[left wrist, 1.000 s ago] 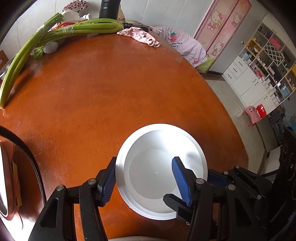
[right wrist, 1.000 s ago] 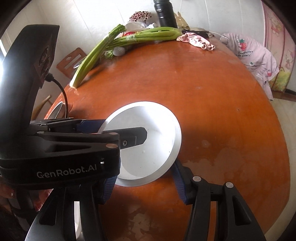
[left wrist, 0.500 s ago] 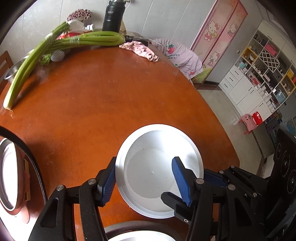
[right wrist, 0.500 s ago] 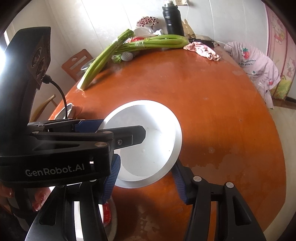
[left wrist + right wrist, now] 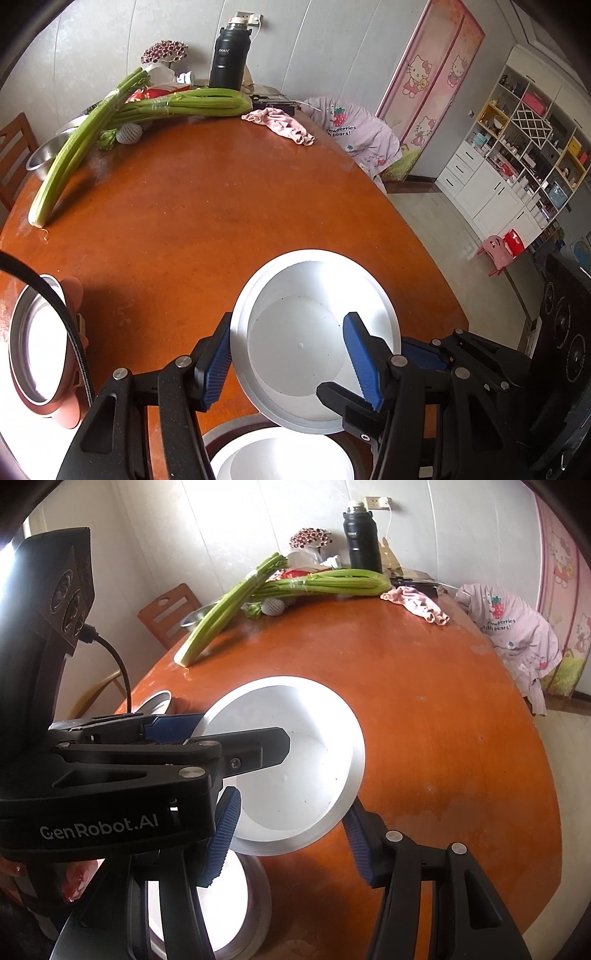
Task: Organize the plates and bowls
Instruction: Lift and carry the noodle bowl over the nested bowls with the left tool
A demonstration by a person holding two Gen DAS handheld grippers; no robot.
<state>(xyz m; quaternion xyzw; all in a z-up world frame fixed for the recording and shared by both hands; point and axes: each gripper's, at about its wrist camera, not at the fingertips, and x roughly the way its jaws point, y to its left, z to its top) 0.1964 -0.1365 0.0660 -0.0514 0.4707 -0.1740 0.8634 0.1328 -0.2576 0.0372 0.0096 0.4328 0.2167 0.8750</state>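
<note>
Plainly, "GenRobot.AI" is printed in white on the side of the left gripper (image 5: 242,734), as seen from the right wrist. The lilac garment (image 5: 513,627) on a chair at the table's 2 o'clock edge reads "…berries" and "…bears!", with the first letters lost in a fold. The black flask (image 5: 229,55) at 12 o'clock has a small label that is too fine to read. One white bowl (image 5: 295,332) sits at about 5 o'clock on the orange table (image 5: 221,203), overlapping a second bowl (image 5: 280,458) that is cut off by the bottom of both views. A third, metal bowl (image 5: 33,343) lies at 8 o'clock, partly behind a black cable. A steel basin (image 5: 42,160) at 10 o'clock is half hidden by celery (image 5: 184,105), which makes two bunches. One pink cloth (image 5: 280,123) lies at 1 o'clock. The left gripper's jaws stand wide: one blue pad touches the outside of the white bowl's rim, and the other finger is inside the bowl, clear of its wall. The right gripper (image 5: 291,805) is also spread wide, its pads just beside the bowl's near edge on either side. Whether they press on the bowl cannot be told, nor whether the white bowl is lifted or resting on the one beneath.
</note>
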